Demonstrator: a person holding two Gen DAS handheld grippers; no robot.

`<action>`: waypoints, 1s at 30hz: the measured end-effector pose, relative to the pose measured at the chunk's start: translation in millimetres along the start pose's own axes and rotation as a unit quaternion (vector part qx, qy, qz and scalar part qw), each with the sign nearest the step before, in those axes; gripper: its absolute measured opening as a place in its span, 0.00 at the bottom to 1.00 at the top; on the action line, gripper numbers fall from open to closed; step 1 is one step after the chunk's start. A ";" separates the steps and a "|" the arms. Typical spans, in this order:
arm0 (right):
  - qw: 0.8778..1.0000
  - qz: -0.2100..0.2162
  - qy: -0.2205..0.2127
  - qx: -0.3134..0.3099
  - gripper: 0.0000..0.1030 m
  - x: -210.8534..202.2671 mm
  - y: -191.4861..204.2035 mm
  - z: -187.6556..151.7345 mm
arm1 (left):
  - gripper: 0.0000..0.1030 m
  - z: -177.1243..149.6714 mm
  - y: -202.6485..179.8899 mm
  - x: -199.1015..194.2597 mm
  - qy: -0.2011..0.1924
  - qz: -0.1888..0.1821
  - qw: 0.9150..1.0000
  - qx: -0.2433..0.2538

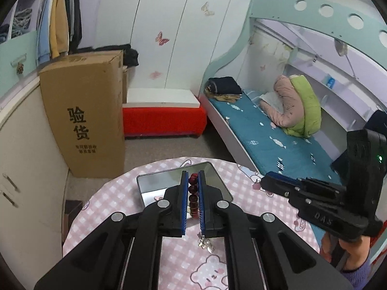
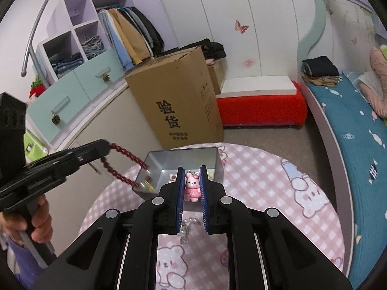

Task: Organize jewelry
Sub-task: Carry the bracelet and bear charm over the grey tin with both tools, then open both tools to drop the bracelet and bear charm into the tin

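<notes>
Above the round table [image 1: 116,200] with its pink checked cloth and cartoon bears, we held both tongs raised over a grey metal tin [image 2: 212,159] that sat near the far edge. Our left tongs [image 1: 193,188] were clamped tight on a string of dark red beads [image 1: 193,193], the beads pinched in a row between the blue pads [image 1: 185,198]. From the right wrist view that bracelet hung as a loop from the tips, drooping toward the near left corner of the tin. A small cluster of silver charms [image 1: 205,244] dangled below the left tongs, over the cloth. Our right tongs [image 2: 192,188] were closed on a pink rabbit charm [image 2: 192,187], which sat upright between the pads and faced the camera, with a silver chain [image 2: 187,227] trailing under it. Something gold [image 2: 148,186] lay inside the tin at its left wall; we could not tell what it was. Beyond the table stood a tall cardboard box [image 2: 179,104] on the floor, a red bench [image 2: 261,108] with a white top beside it, and a bunk bed [image 1: 266,135] with a teal mattress to the right.
</notes>
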State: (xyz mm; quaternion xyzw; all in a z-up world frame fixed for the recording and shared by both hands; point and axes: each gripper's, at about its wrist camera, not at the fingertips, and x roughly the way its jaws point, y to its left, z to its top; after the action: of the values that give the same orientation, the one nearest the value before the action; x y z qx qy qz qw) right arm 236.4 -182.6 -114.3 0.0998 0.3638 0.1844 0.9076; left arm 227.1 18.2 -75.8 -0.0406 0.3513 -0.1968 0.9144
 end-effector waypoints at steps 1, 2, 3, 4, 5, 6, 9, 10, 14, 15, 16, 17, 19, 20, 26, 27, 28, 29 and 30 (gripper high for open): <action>1.000 0.001 0.004 -0.001 0.13 4.5 1.0 1.4 | 0.06 1.1 0.4 3.5 0.002 0.003 1.000 0.001; 1.000 0.001 0.007 -0.001 0.13 8.5 2.2 2.3 | 0.06 2.0 1.2 8.9 0.007 0.007 1.000 0.002; 1.000 0.002 0.010 -0.001 0.13 12.8 3.1 2.3 | 0.06 1.8 3.4 14.8 0.013 0.009 1.000 0.000; 1.000 0.003 0.015 0.000 0.13 18.4 4.0 3.1 | 0.06 1.3 5.9 22.7 0.022 0.015 1.000 -0.004; 1.000 0.005 0.018 -0.001 0.13 22.3 5.0 3.2 | 0.06 0.0 7.3 30.1 0.028 0.023 0.999 -0.001; 1.000 0.006 0.023 -0.001 0.13 27.5 6.1 3.6 | 0.06 -1.6 9.3 36.5 0.033 0.026 0.999 -0.001; 0.999 0.005 0.036 -0.003 0.13 41.6 8.8 3.7 | 0.06 -6.9 15.3 52.6 0.050 0.029 0.998 -0.010; 0.999 0.005 0.039 -0.003 0.13 44.8 9.2 3.4 | 0.06 -9.0 18.4 57.7 0.055 0.029 0.998 -0.013; 0.999 0.006 0.054 -0.002 0.13 61.1 10.3 2.1 | 0.06 -15.9 27.8 69.8 0.070 0.029 0.997 -0.019; 0.998 0.006 0.057 -0.002 0.13 64.3 10.7 1.6 | 0.06 -17.3 28.9 71.7 0.071 0.028 0.997 -0.019; 0.998 0.006 0.061 -0.002 0.13 68.2 11.2 0.8 | 0.06 -18.0 29.1 72.7 0.073 0.028 0.997 -0.018; 0.998 0.006 0.063 -0.002 0.13 70.8 12.2 0.6 | 0.06 -18.9 29.8 74.1 0.075 0.029 0.997 -0.018; 0.998 0.005 0.068 -0.001 0.13 76.8 12.5 -0.6 | 0.06 -19.8 31.2 75.8 0.078 0.031 0.996 -0.017; 0.997 0.005 0.071 0.000 0.13 79.4 12.3 -1.3 | 0.06 -19.7 31.5 76.6 0.080 0.031 0.996 -0.019; 0.997 0.003 0.083 0.001 0.13 90.9 13.5 -6.2 | 0.08 -22.7 35.9 77.8 0.083 0.030 0.996 -0.021; 0.996 0.004 0.085 0.002 0.13 92.8 13.6 -6.8 | 0.12 -22.6 35.9 77.4 0.083 0.032 0.996 -0.021; 0.996 0.004 0.086 0.003 0.13 94.3 13.8 -6.5 | 0.26 -22.1 35.3 77.4 0.083 0.033 0.996 -0.021; 0.996 0.004 0.087 0.002 0.13 95.3 14.1 -7.3 | 0.36 -22.0 35.3 75.5 0.078 0.034 0.996 -0.022; 0.996 0.004 0.088 0.002 0.13 96.0 14.5 -7.9 | 0.38 -21.4 34.5 73.5 0.073 0.037 0.996 -0.021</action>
State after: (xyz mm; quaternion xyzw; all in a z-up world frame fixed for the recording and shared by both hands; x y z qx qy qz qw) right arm 291.1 -129.9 -175.3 0.0865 0.4425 0.1948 0.8711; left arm 274.1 22.7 -145.3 -0.0329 0.4221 -0.1580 0.8921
